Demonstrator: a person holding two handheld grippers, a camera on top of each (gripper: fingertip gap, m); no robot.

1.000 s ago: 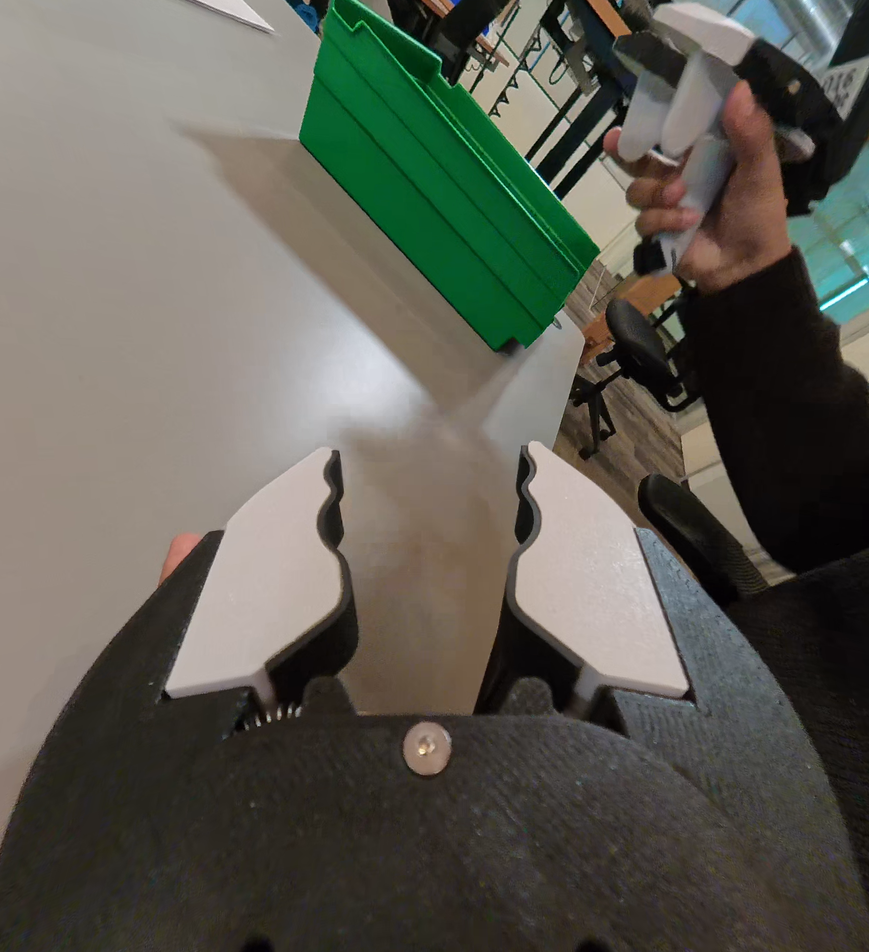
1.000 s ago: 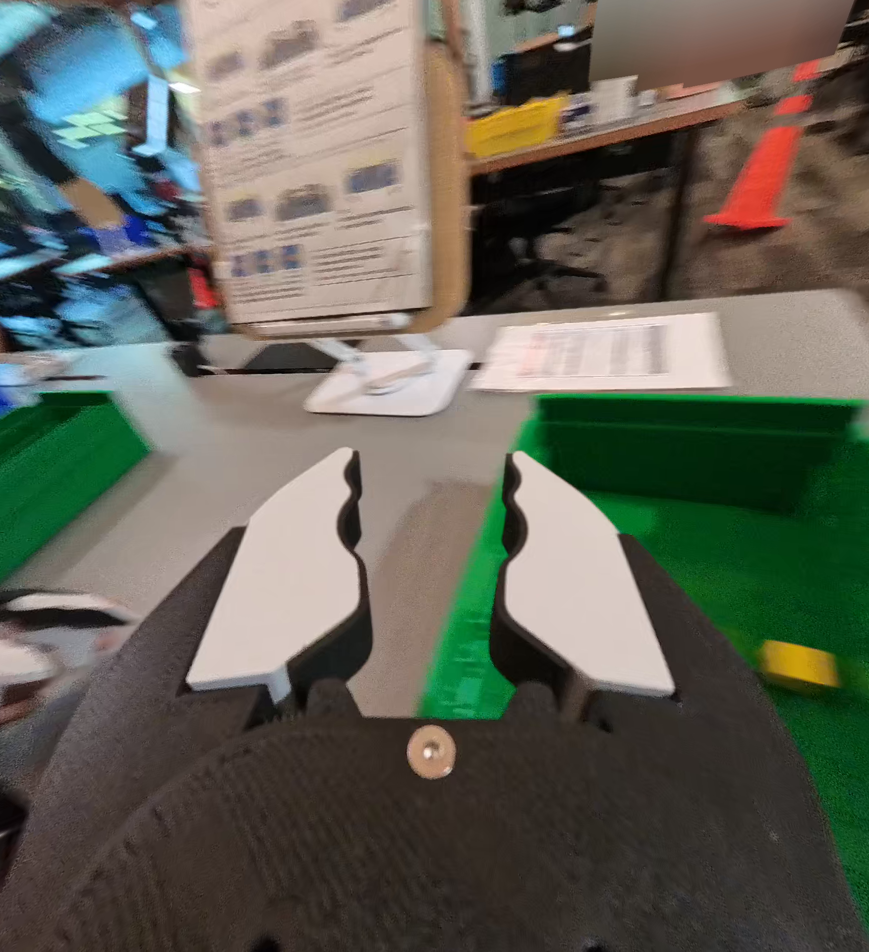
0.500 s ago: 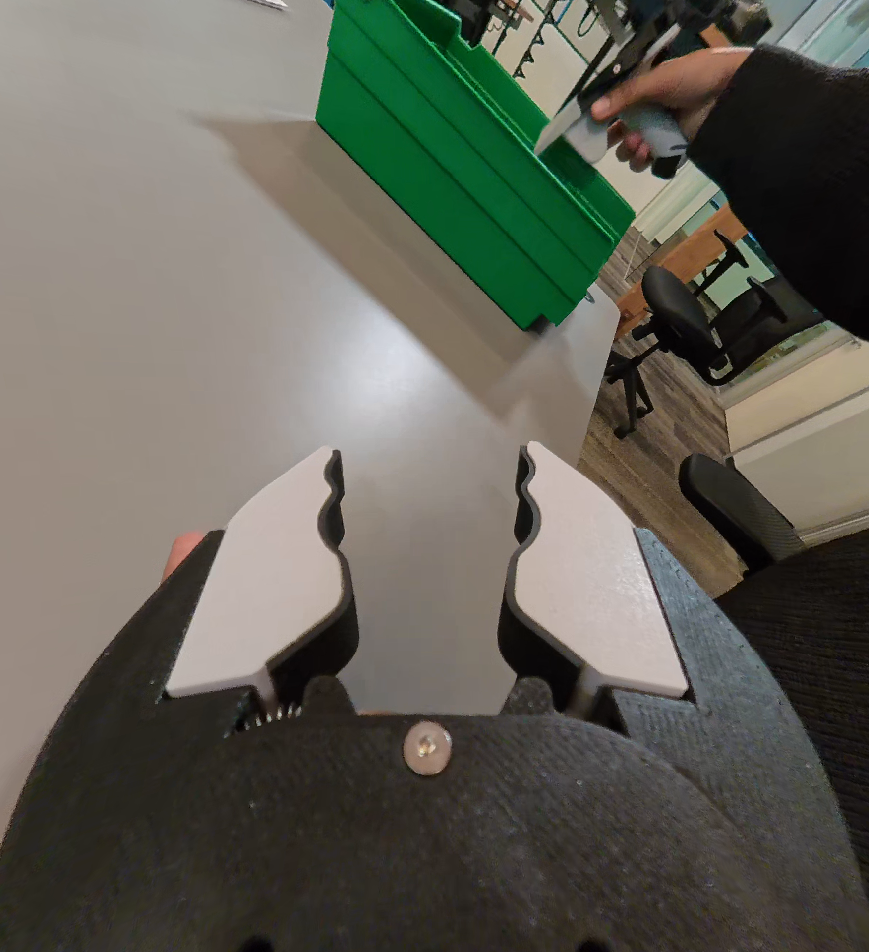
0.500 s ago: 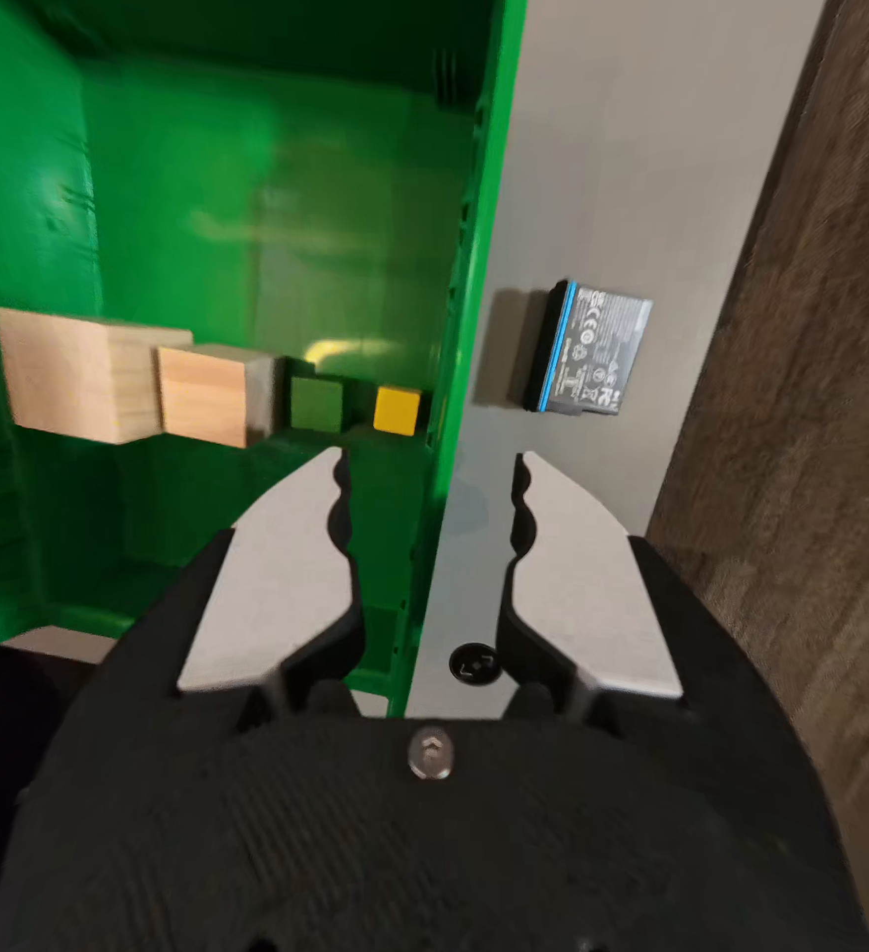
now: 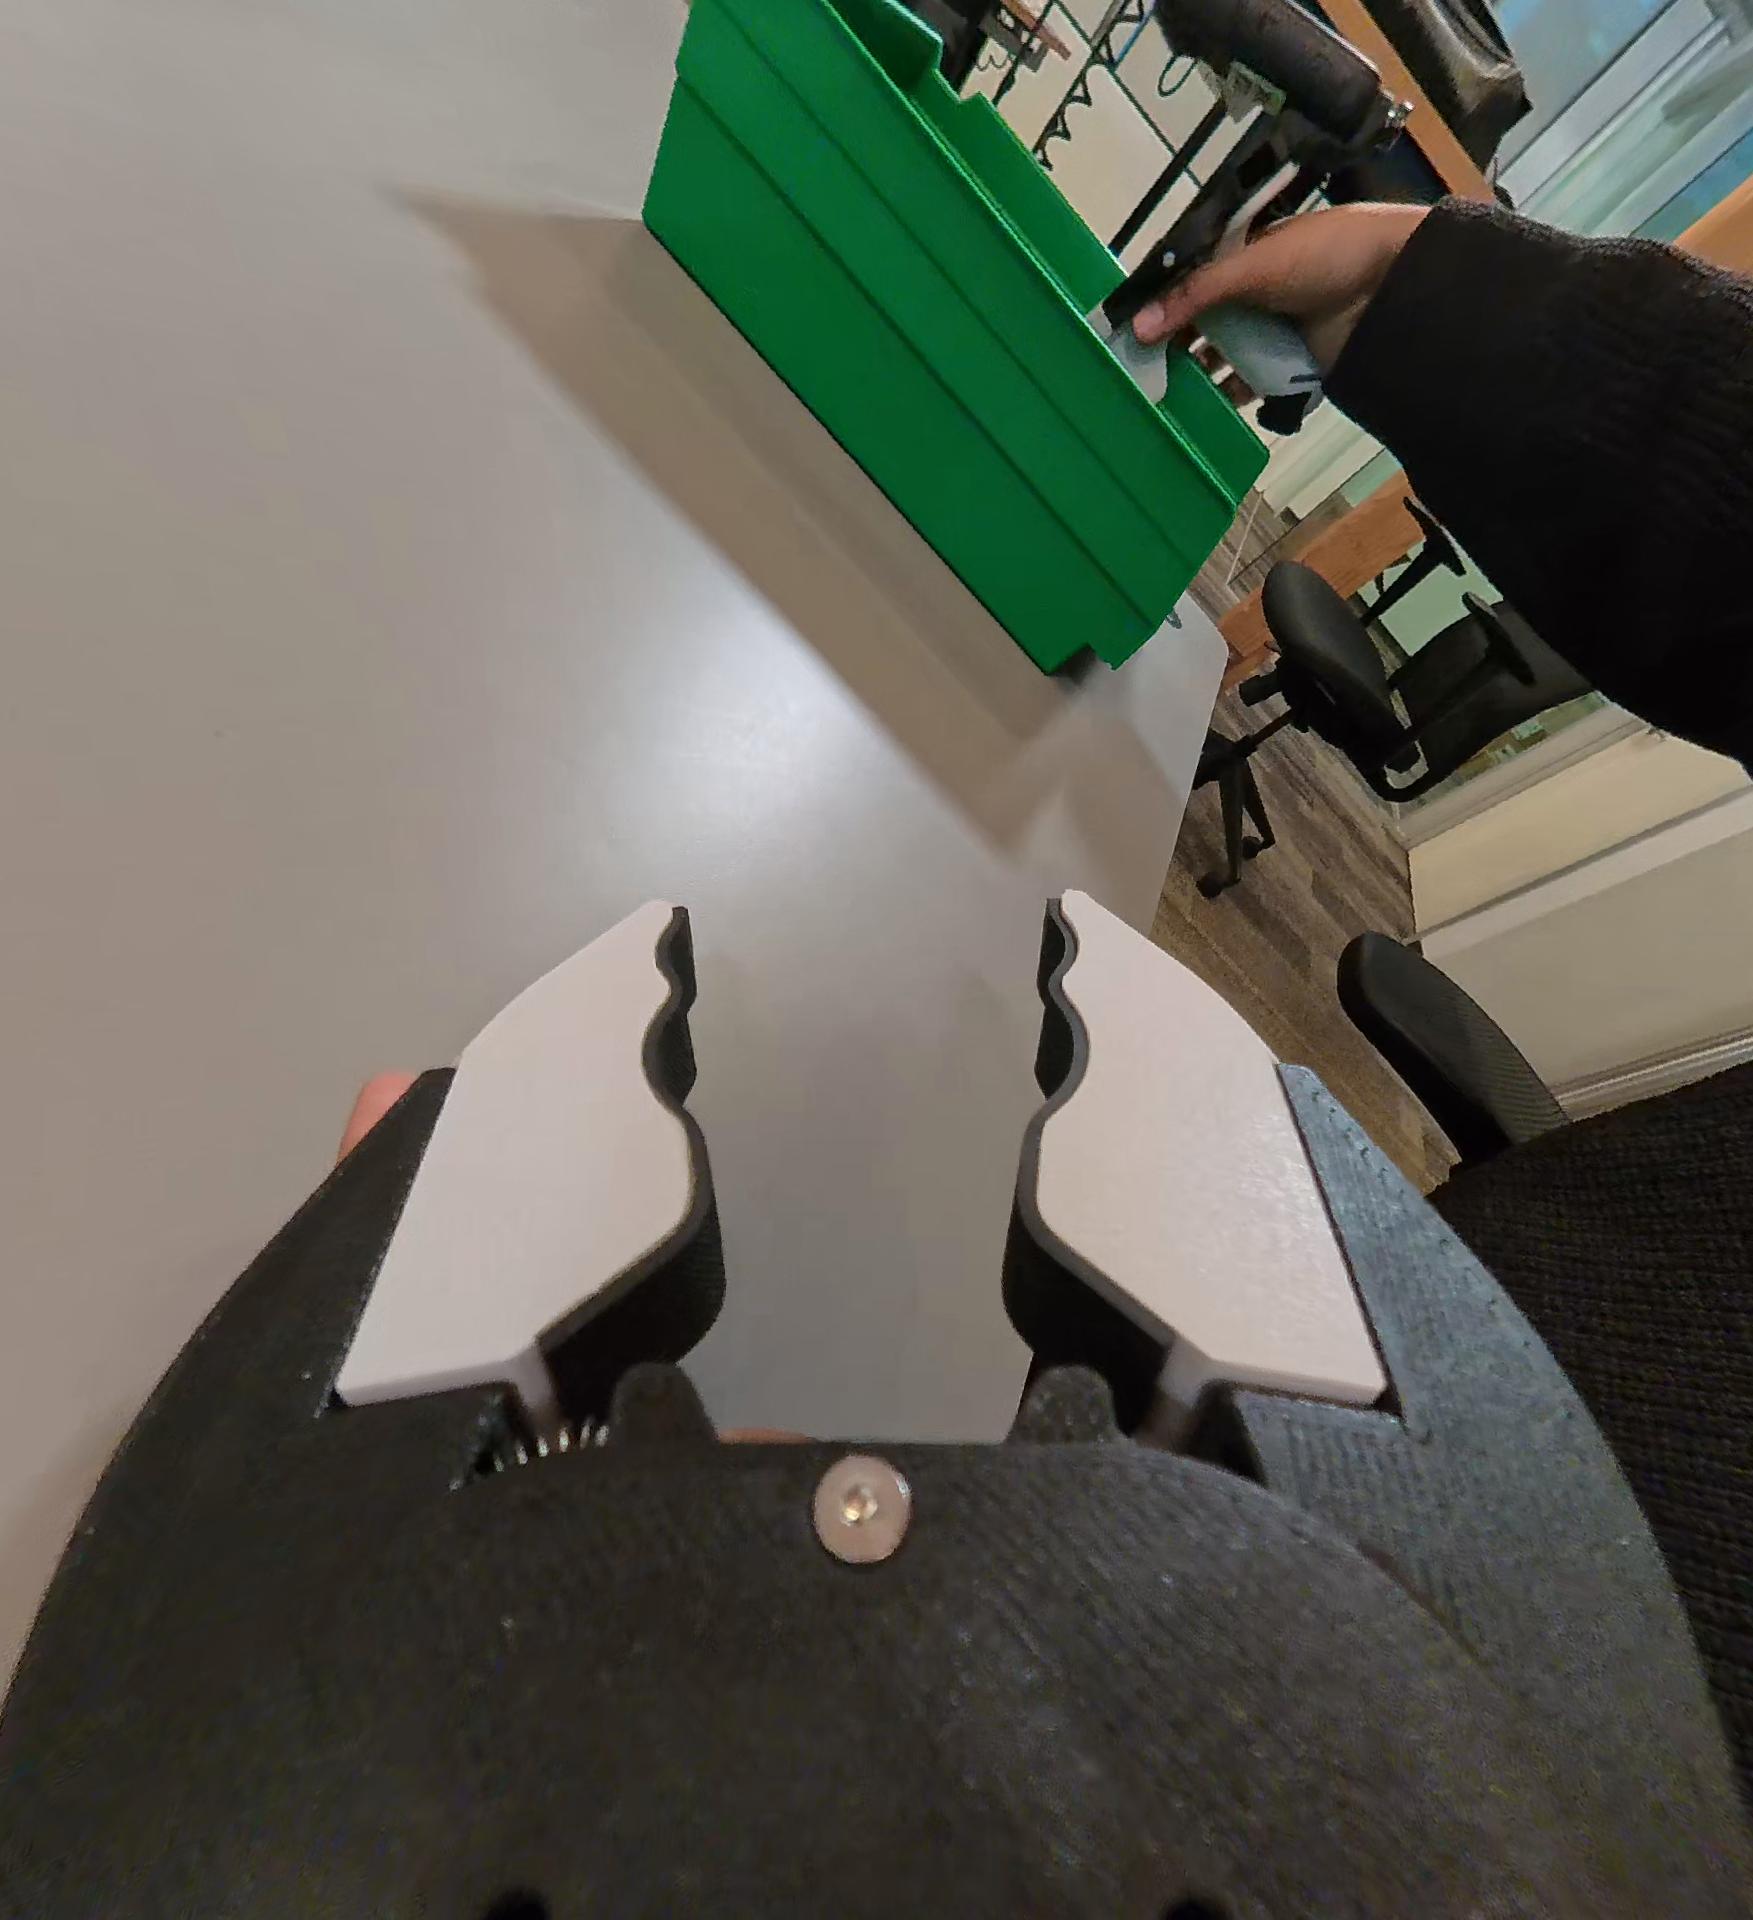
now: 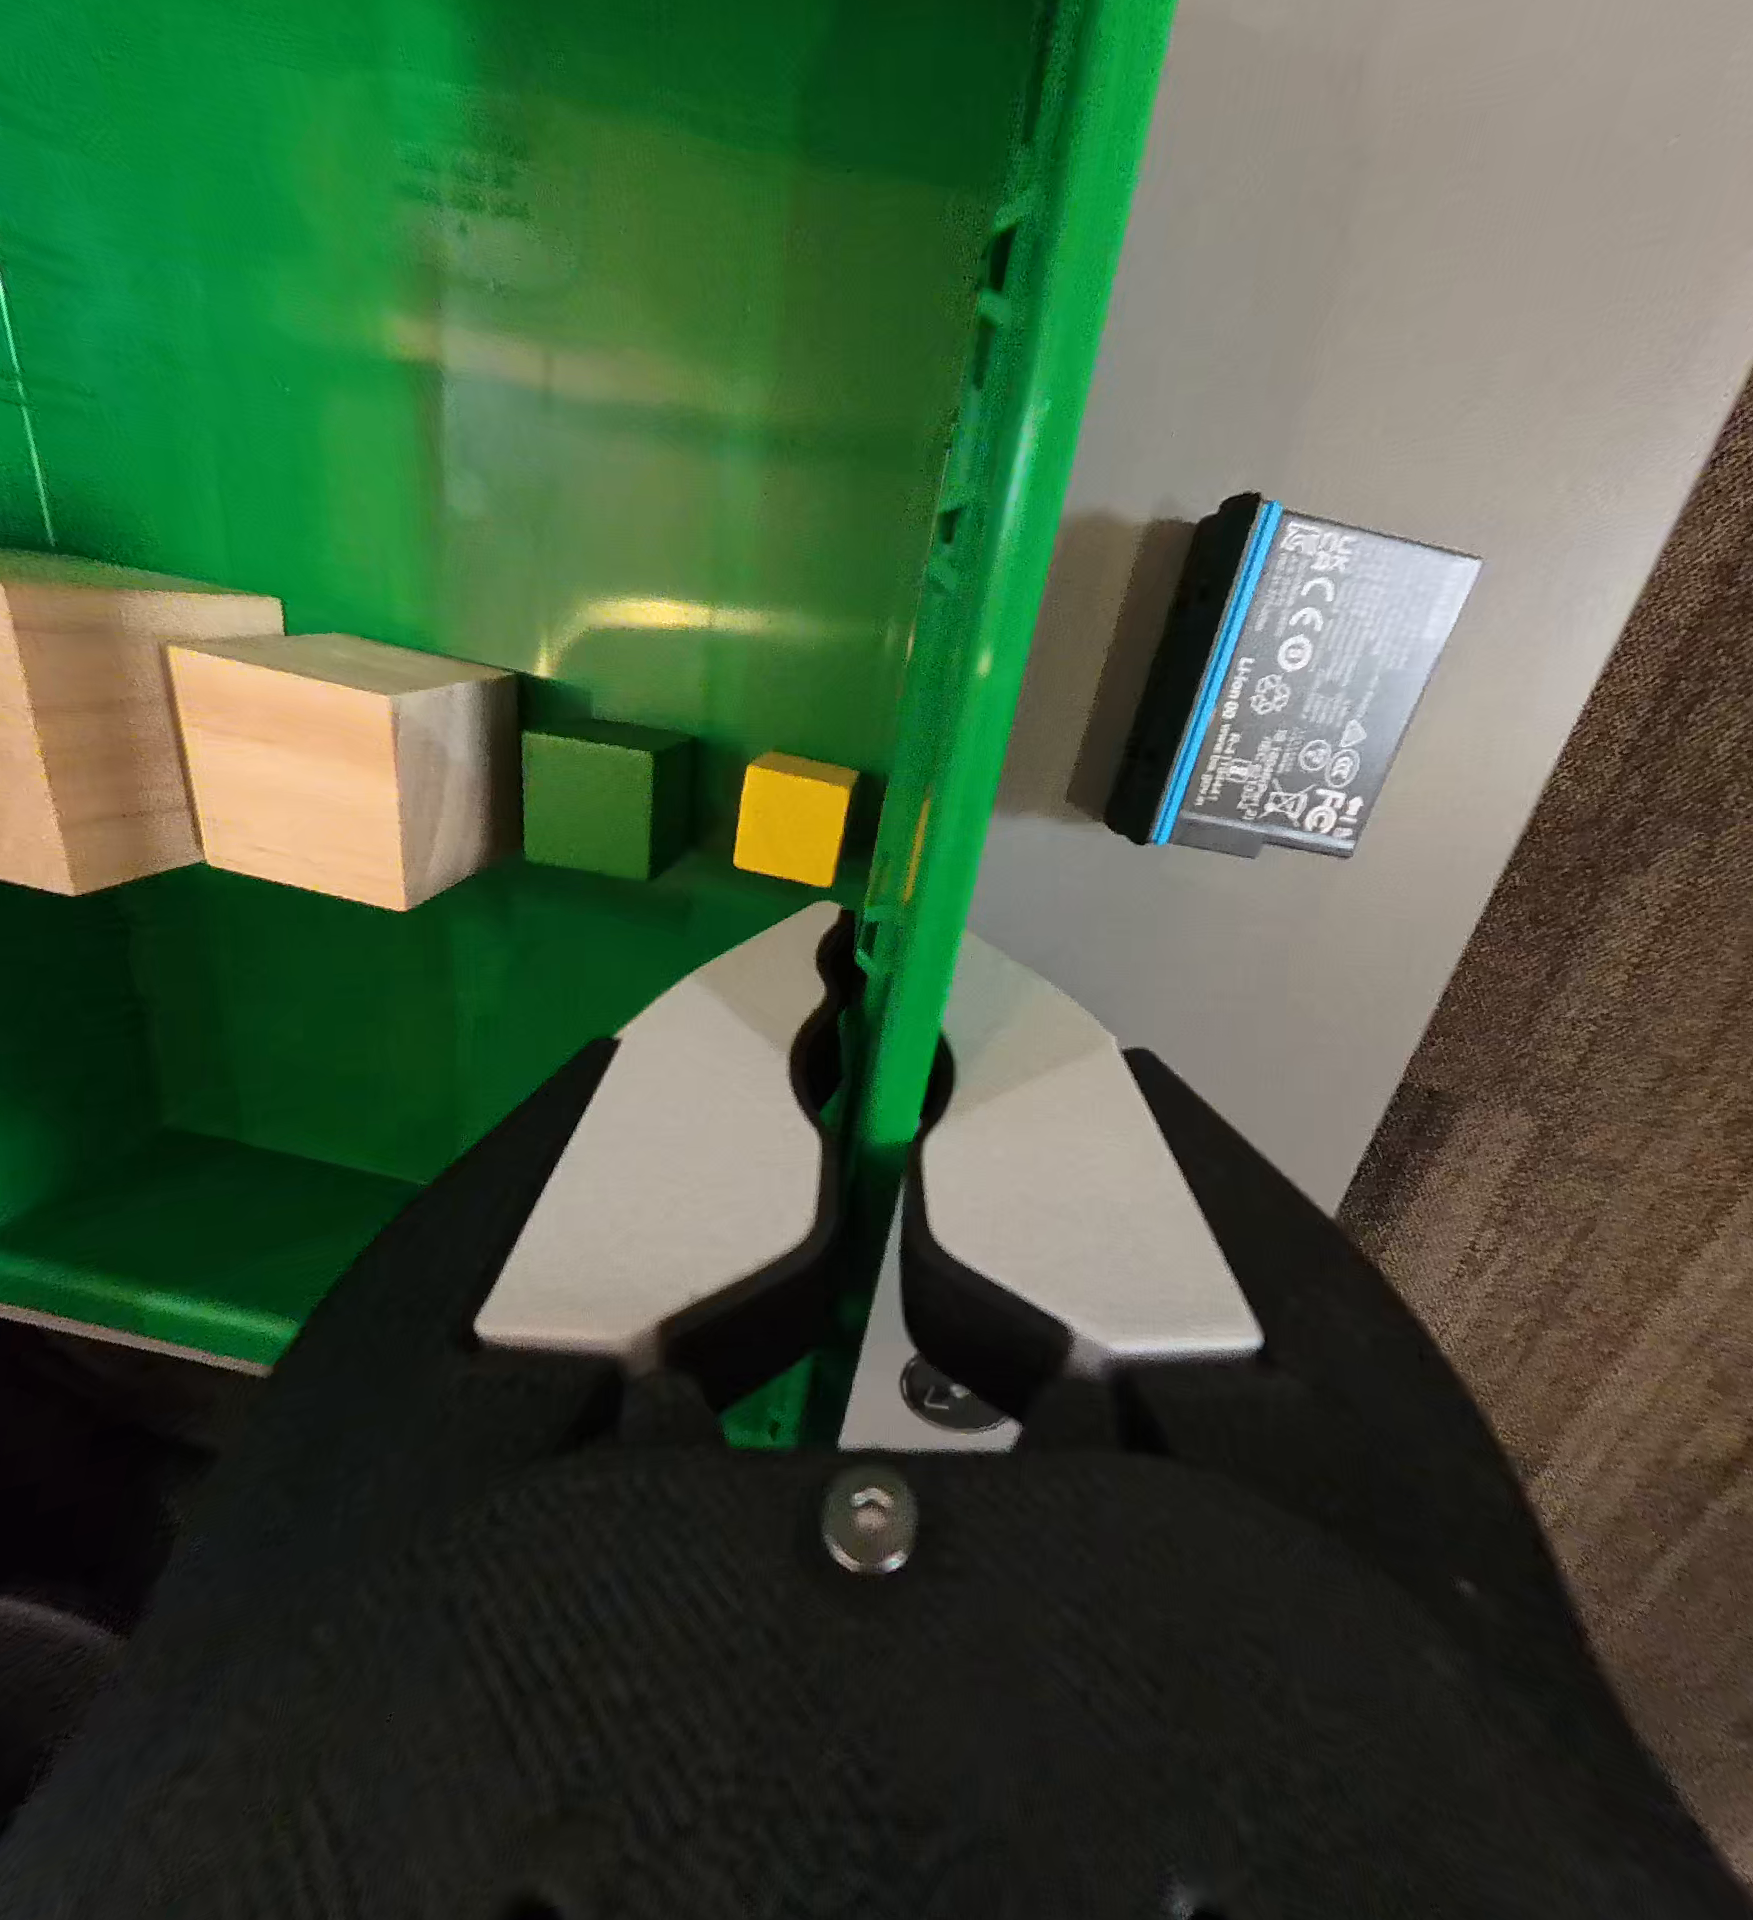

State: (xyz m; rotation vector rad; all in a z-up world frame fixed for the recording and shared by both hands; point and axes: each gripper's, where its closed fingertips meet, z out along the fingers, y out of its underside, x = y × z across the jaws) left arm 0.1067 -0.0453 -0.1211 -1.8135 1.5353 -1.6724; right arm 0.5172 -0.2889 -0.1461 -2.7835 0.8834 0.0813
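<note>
Right gripper (image 6: 877, 935) clamps the green bin's wall (image 6: 965, 582); yellow cube (image 6: 792, 818) just ahead, a probable battery (image 6: 1298, 686) right. Left gripper (image 5: 867, 920) gapes wide over bare table (image 5: 228, 623).

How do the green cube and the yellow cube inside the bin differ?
The green cube is larger than the yellow cube. The green one nearly blends with the bin; the yellow one stands out. The yellow cube sits nearest the bin wall gripped by the right claw, the green beside a wooden block. Both lie in one row.

bright, soft shadows, wide-angle distortion
</note>
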